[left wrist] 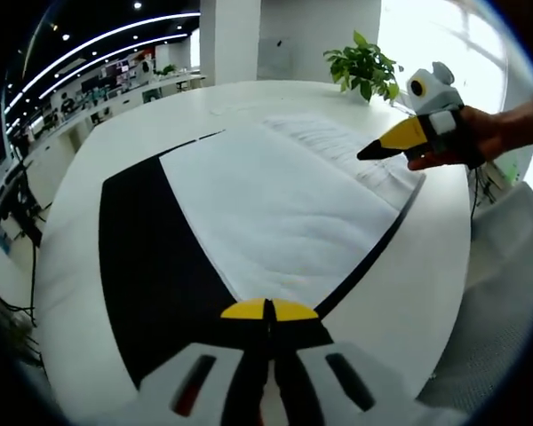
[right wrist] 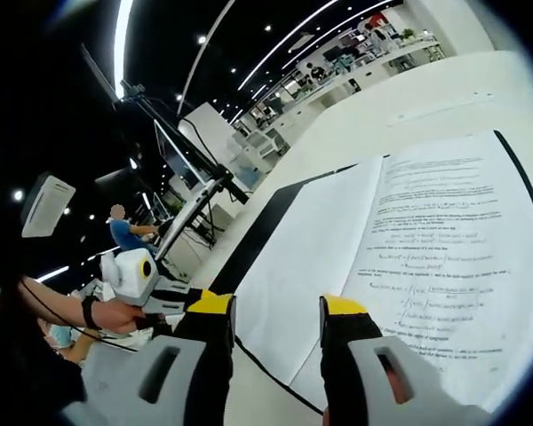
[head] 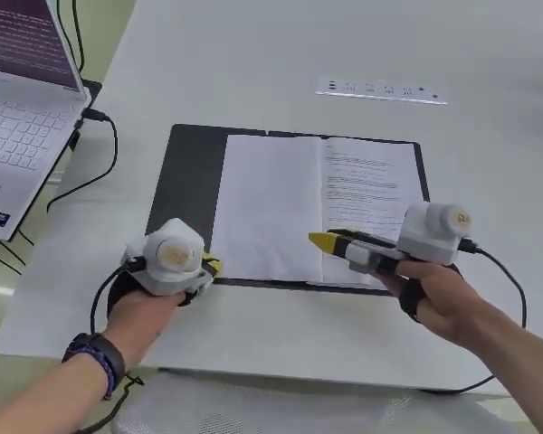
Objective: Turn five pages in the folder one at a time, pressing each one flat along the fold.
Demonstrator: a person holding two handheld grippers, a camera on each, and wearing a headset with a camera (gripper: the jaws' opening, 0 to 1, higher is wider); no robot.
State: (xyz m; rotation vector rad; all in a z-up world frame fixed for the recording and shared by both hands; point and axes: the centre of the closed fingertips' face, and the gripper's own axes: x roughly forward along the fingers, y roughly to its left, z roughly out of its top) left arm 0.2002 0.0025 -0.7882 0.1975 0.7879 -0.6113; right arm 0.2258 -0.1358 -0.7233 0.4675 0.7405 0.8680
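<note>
Jaws apart, the yellow-tipped right gripper (right wrist: 277,307) is hovering over the black folder's (head: 185,181) printed white page (head: 371,190), likely to turn it; the closed left gripper (left wrist: 268,309) is idling.

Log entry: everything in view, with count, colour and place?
table: one, white, under everything
folder: one, black, open mid-table
blank page: one, white, left of fold
printed page: one, white, right of fold
laptop: one, white, far left
cables: several, black, beside laptop
socket strip: one, white, beyond folder
plant: one, green, at table's far edge
left gripper: one, white, yellow tips, jaws shut, folder's near-left corner
right gripper: one, white, yellow tips, jaws open, over printed page
left hand: one, holding left gripper
right hand: one, holding right gripper
</note>
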